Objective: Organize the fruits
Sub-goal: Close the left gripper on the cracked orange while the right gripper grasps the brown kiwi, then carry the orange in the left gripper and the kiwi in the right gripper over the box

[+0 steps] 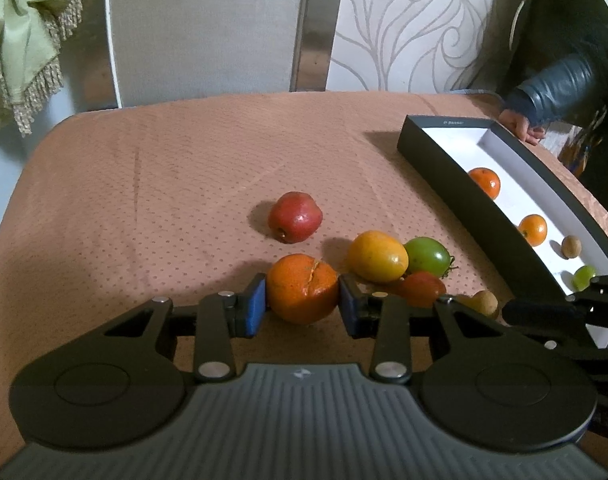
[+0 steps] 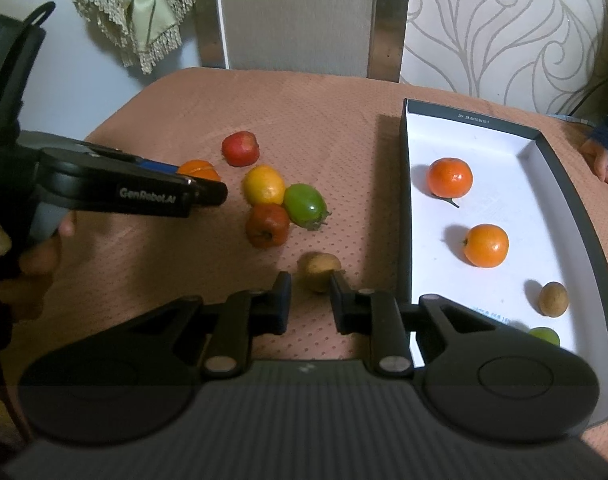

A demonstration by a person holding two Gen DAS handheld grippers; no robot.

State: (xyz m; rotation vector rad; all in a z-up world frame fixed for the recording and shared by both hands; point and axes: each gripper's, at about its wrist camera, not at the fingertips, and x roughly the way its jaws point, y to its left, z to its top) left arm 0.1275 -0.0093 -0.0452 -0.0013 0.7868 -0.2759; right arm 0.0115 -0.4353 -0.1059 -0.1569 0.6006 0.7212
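Nearest of all, the left claw (image 1: 302, 304) has its blue pads (image 1: 255, 308) pressed against both sides of a big orange (image 1: 302, 289) with a split in its peel, which sits on the bench (image 1: 143, 184) under a pinkish dotted cloth. Just to the right, the right claw (image 2: 310, 292) is drawn in tight around a small brownish fruit (image 2: 318, 270) — its black fingers (image 2: 281, 300) touch it on either side.

Beyond the two claws a loose cluster lies together: a yellow fruit (image 2: 263, 185), a green one (image 2: 305, 207) touching it on the right, and a dark red one (image 2: 267, 225) just nearer. A red apple-like fruit (image 2: 240, 148) sits apart, farther and to the left.

On the right of the bench stands a black box lid (image 2: 404, 200) with a white inside. It holds two tangerines (image 2: 450, 177) (image 2: 486, 245) one behind the other, a small brown nut-like thing (image 2: 552, 299) nearer, and a green fruit (image 2: 544, 336) at the near end, half hidden by the claw's frame.

At the far right edge a hand (image 1: 522, 124) in a dark sleeve rests by the box's corner — green fringed cloth (image 2: 135, 4) hangs at the far left.
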